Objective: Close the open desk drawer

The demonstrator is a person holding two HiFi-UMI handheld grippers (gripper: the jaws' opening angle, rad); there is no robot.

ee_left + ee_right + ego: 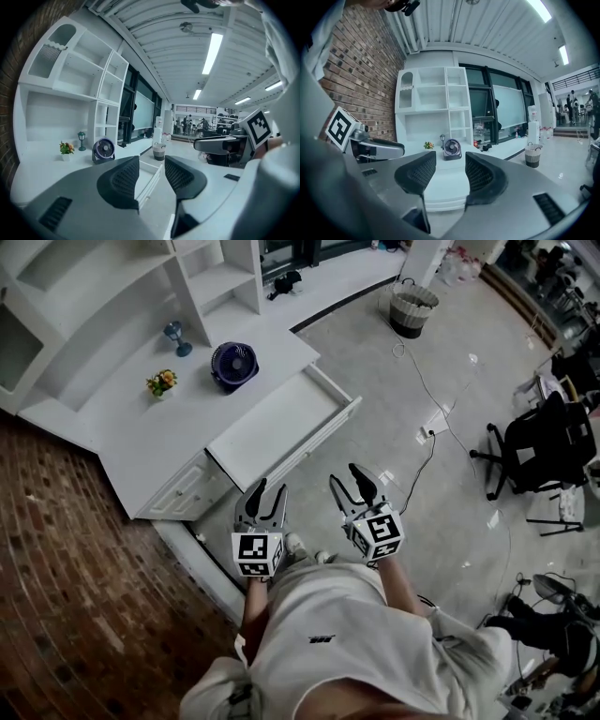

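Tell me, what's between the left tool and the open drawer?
Nothing: only bare floor separates the left tool from the drawer, as the head view shows.

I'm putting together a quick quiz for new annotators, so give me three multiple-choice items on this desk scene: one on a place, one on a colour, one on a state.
1. The drawer is pulled out. Where does the fan stand?
A) in the drawer
B) on the desk top
C) on the floor

2. What colour is the desk?
A) black
B) brown
C) white

3. How do the jaws of the left gripper and the right gripper stand?
A) apart, holding nothing
B) shut on the drawer front
C) shut on the fan

Answers:
1 B: the fan sits on the top, beyond the drawer.
2 C: the top and drawer fronts show white in the head view.
3 A: each gripper view shows a gap between its jaws with nothing in it.
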